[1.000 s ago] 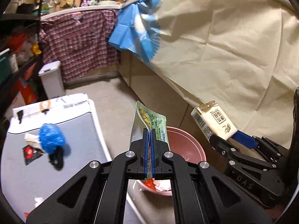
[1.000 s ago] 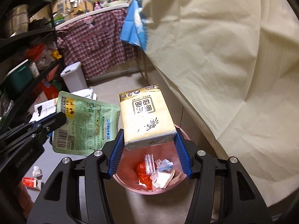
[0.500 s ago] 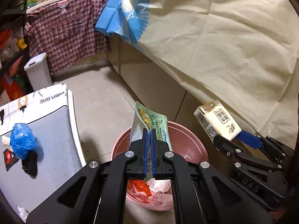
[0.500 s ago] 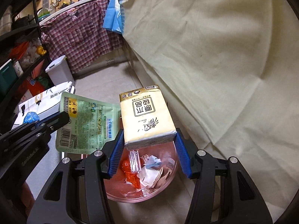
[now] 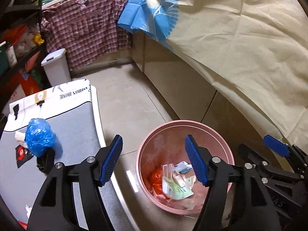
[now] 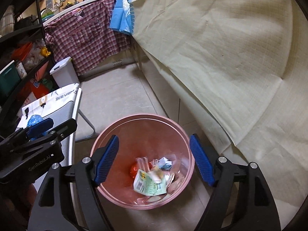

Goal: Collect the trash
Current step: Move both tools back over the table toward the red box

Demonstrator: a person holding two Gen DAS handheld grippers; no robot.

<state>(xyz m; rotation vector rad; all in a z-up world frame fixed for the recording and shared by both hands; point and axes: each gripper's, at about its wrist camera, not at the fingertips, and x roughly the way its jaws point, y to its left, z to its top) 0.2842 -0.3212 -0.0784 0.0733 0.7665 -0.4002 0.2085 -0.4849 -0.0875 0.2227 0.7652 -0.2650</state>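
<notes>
A narrow kitchen with a pale tiled floor (image 5: 132, 104) runs back to a counter draped with a red plaid cloth (image 5: 84, 30); a blue printed sheet (image 5: 148, 17) and a large cream cloth (image 5: 240, 44) hang over the cabinets on the right.

At the far left, a grey folding table (image 5: 73, 132) carries a crumpled blue plastic bag (image 5: 39, 136) lying against a scrap of white paper, with a small dark wrapper and a black object just beside it. Behind the table stands a white lidded bin (image 5: 55, 65).

The left gripper (image 5: 154, 161) hangs over the gap between the table's edge and the pink bin (image 5: 227, 144), pointing steeply down. Its jaws have just been opening and now stand wide apart, nothing between them. The green packet (image 5: 178, 190) lies loose inside the pink bin, on top of a red wrapper, clear plastic and small blue-and-white scraps.

To the right, the right gripper (image 6: 155, 159) is directly above the pink bin's mouth. Its jaws have also just been opening and are spread wide with no object in them. In its view a blurred tan shape (image 6: 156, 172) sits over the green packet among the trash; whether this is the tissue pack I cannot tell for sure.
</notes>
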